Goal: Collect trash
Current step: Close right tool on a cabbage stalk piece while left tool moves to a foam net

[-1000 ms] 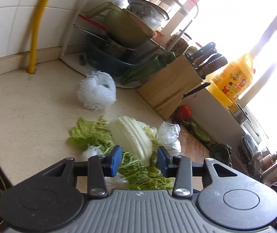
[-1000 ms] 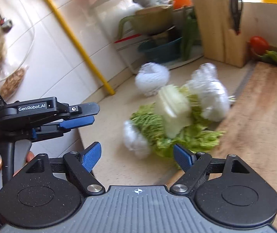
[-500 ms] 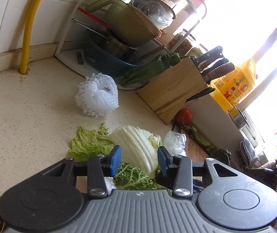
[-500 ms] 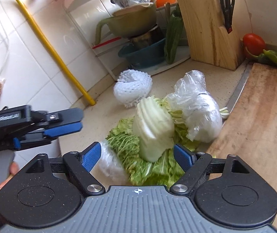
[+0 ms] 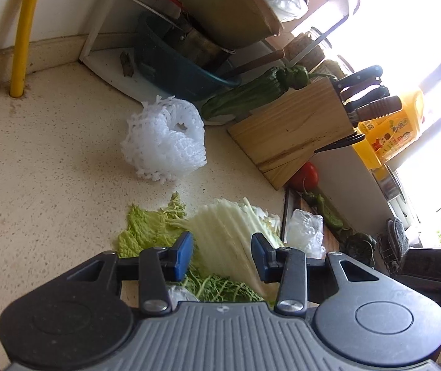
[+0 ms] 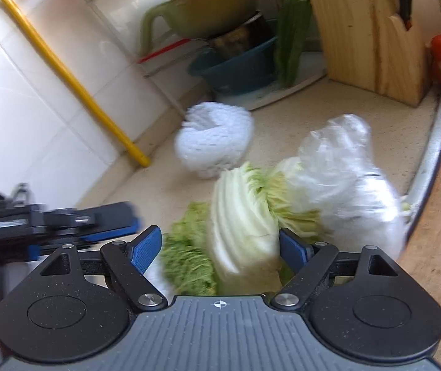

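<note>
Right, cabbage scraps [image 5: 220,235] lay on the desk [image 5: 50,170] just in front of the white foam net [image 5: 164,142]. Crumpled clear plastic bag [image 6: 344,179] touched the scraps on the side away from the net's yellow pipe [image 6: 66,74]. Left tongs [image 5: 222,256] were released, part-spread, over the pale stalk. Right tongs [image 6: 220,247] were released, spread wide above the same scraps, nothing gripped.

Cabbage leaves [image 6: 242,225] are framed between the wide-apart jaws of the right gripper [image 6: 220,247]; a plastic bag [image 6: 344,179] and white foam net [image 6: 214,139] are seen behind.
</note>
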`<state>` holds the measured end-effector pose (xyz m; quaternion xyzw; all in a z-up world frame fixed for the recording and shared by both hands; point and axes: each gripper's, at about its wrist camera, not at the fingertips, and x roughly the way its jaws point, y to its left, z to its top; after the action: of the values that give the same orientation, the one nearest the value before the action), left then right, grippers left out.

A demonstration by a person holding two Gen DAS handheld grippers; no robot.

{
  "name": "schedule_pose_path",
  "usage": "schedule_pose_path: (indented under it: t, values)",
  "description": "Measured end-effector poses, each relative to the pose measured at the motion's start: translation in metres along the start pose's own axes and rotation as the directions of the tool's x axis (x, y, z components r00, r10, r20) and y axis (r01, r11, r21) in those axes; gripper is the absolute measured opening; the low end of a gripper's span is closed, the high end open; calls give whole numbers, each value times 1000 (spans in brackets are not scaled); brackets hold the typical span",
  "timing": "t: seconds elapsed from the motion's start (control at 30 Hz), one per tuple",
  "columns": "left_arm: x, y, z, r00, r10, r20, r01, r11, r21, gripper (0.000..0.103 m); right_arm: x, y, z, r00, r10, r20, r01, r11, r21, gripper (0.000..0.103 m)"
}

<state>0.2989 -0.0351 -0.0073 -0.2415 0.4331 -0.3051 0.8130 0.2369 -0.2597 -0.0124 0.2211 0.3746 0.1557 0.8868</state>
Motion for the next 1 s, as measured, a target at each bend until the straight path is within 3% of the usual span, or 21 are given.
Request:
schedule_pose_path:
  t: [0.13, 0.2, 0.3, 0.37, 0.4, 0.47, 0.53, 0.6, 0.7, 0.8, 1.0]
  values:
    - [15, 9, 3, 999, -21, -40, 20, 999, -38, 36, -12, 9, 8, 995, 103, -4, -103, 995, -1, 86]
    - [19, 12, 3, 999, 11, -45, -13, 999, -38, 39, -4, 7, 13, 994, 108, -13, -108, 994, 2, 83]
    - [16, 21, 5, 999, 1, -40, -3, 998, -57, 40, 23, -8, 19, 993, 100, -68, -94, 992, 82, 68]
    - [10, 27, 5, 1000, -7, -22, 5, 998, -70, 40, 32, -15, 20, 980, 173, -93, -156, 973, 168, 44]
    - [6, 29, 6, 1000, -1, -10, 0, 997, -74, 40, 32, -14, 20, 974, 207, -97, -188, 967, 172, 38]
    - [0, 34, 8, 1000, 12, 12, -11, 996, -86, 40, 35, -8, 18, 977, 172, -127, -155, 980, 127, 30]
    - [-6, 38, 9, 999, 21, 30, -18, 995, -97, 40, 47, -18, 16, 976, 147, -162, -118, 977, 176, 30]
    - [-11, 39, 10, 999, 28, 44, -24, 995, -94, 40, 53, -27, 15, 970, 187, -156, -141, 954, 264, 28]
    - [-15, 39, 10, 998, 32, 56, -27, 995, -92, 40, 55, -24, 13, 959, 241, -147, -191, 938, 290, 28]
    - [-21, 37, 10, 997, 28, 72, -22, 996, -83, 41, 66, -38, 7, 941, 313, -130, -236, 881, 409, 27]
    - [-21, 33, 8, 997, 16, 71, -10, 997, -78, 42, 38, -62, -1, 887, 453, 91, -416, 697, 585, 21]
